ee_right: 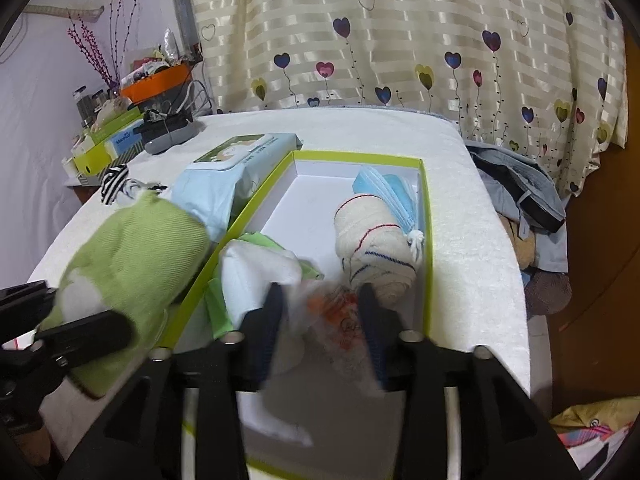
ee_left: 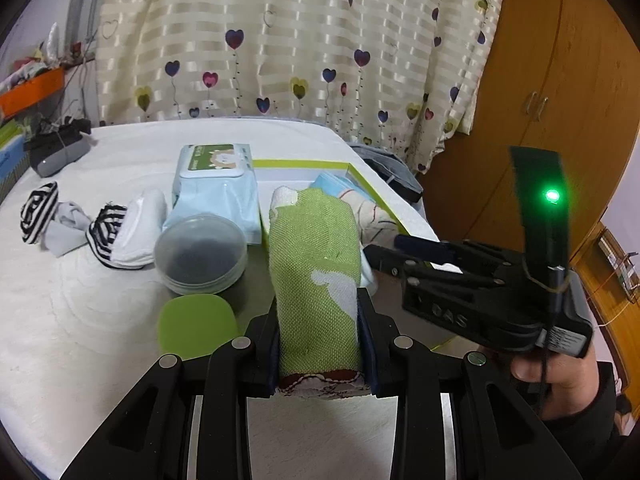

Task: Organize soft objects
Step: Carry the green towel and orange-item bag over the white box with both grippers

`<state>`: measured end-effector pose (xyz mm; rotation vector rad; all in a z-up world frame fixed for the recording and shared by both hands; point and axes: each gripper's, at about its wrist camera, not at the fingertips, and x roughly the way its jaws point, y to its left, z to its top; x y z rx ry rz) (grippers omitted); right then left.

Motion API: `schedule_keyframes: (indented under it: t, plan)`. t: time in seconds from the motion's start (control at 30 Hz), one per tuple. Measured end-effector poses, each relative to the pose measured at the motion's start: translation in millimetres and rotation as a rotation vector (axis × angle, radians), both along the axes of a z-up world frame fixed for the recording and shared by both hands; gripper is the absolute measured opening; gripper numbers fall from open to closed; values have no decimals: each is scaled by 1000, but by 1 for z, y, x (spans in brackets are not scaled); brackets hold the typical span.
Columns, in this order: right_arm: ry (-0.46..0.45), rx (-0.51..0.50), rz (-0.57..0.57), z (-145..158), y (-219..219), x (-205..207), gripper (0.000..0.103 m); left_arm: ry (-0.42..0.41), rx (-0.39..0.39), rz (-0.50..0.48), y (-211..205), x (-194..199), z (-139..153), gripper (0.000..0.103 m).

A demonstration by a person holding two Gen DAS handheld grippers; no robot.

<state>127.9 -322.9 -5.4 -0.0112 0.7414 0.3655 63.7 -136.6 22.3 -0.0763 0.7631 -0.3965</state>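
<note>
Dim indoor light (fisheye-warped edges), foreground blurred.

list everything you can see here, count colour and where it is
green sock: 1, green with white patches, clamped in the left gripper, beside the box
box: 1, lime-green rim, white inside, on the white bed cover
rolled cloth: 1, cream with red and blue lines, inside the box
face masks: a small stack, blue, far corner of the box
wipes pack: 1, pale blue, left of the box
round tub: 1, clear with dark contents, in front of the wipes
striped socks: a few, black-and-white and grey, left on the bed
curtain: 1, cream with hearts, behind
left gripper: black, shut on the sock
right gripper: black, over the box, white-and-orange fabric blurred between its jaws
</note>
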Motion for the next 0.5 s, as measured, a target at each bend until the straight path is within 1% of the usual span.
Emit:
schedule_keyframes:
  t: [0.13,0.27,0.37,0.5]
  plan:
    - [-19,7,0,5,-5,-13,46,16,-4,-19,-5,0,-4,30]
    - [-27,17,-28,8,-15,-20,46,33,-7,-40,-12,-1,-8,30]
    - [-30,27,-48,9,-22,-21,46,77,-19,-69,-19,2,-17,30]
    - [-30,32,-55,9,-27,-22,46,99,-11,-78,-29,10,-25,30]
